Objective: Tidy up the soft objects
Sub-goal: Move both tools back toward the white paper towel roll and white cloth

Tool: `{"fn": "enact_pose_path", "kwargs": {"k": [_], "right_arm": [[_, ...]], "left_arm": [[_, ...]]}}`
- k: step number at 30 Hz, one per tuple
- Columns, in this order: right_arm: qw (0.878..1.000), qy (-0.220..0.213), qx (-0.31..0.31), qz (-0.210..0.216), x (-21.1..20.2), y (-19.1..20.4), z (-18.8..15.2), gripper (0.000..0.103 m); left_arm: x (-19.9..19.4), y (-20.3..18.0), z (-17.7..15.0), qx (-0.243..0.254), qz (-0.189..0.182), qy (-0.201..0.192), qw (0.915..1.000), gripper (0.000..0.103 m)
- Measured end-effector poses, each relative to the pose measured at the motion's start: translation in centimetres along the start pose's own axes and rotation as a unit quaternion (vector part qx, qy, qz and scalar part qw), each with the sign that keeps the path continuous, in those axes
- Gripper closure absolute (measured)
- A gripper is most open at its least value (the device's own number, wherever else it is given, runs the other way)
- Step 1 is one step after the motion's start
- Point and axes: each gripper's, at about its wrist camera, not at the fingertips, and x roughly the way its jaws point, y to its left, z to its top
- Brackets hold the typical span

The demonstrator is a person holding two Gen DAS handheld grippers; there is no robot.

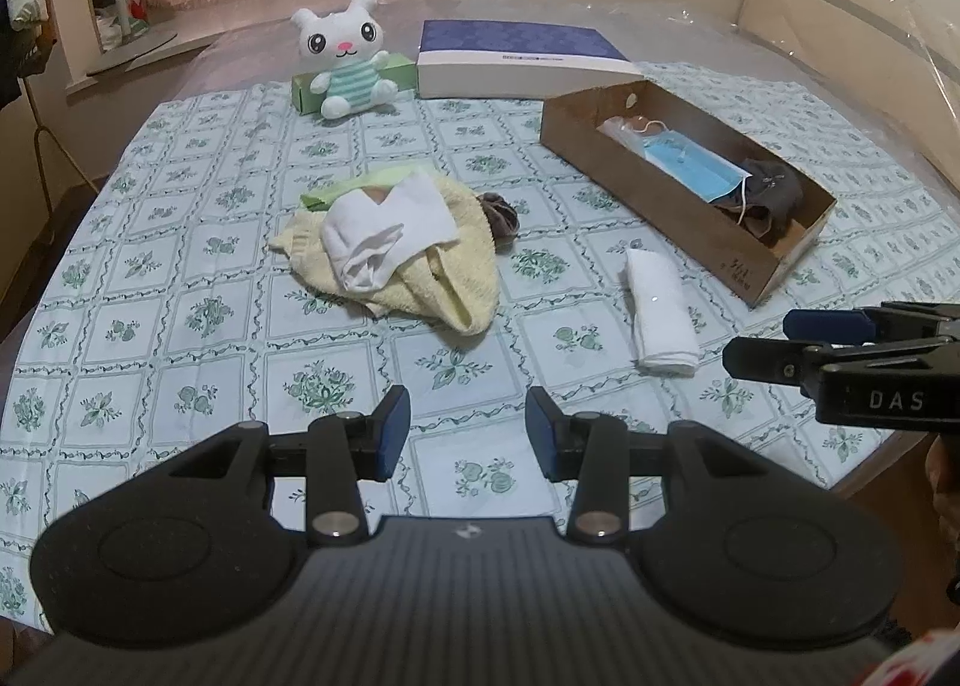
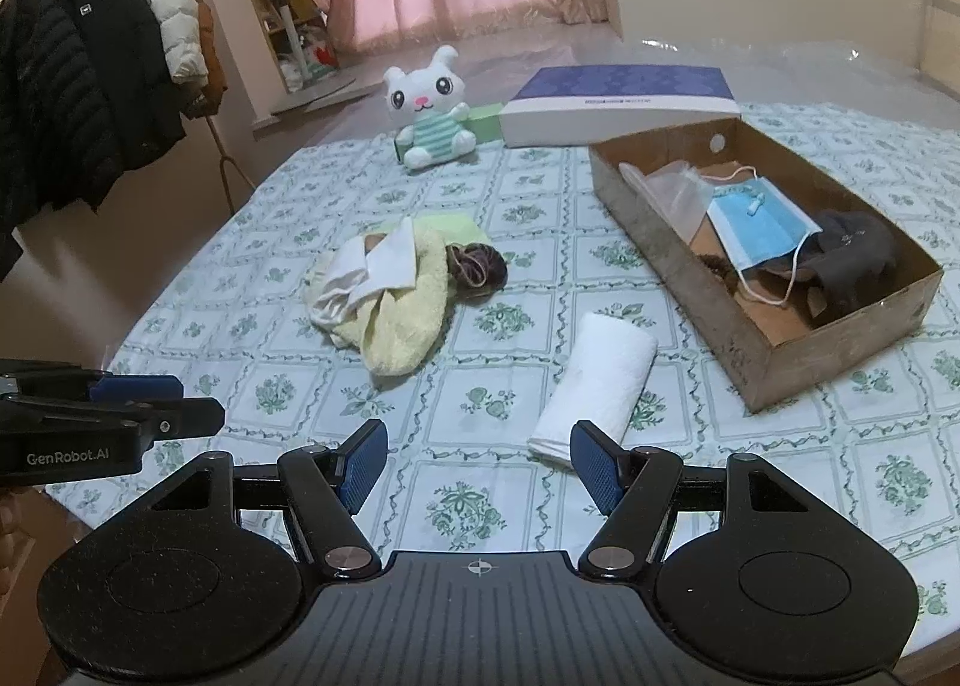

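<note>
A yellow towel lies bunched mid-table with a white cloth on top, a green cloth behind it and a brown yarn-like bundle beside it. A folded white towel lies next to an open cardboard box. The box holds a blue face mask, a dark cloth and a plastic bag. My left gripper is open and empty. My right gripper is open and empty, just short of the folded white towel.
A white plush bunny leans on a green box at the back, beside a blue-and-white box. The floral tablecloth covers the surface. Jackets hang on a rack at the left.
</note>
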Motion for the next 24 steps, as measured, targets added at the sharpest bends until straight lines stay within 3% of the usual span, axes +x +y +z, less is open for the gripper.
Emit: {"fn": "enact_pose_path", "kwargs": {"k": [24], "right_arm": [[0.999, 0.021, 0.034, -0.035, 5.1, -2.5, 0.1, 0.036]], "left_arm": [[5.4, 0.9, 0.0, -0.012, 0.003, 0.030, 0.9995, 0.063]]}}
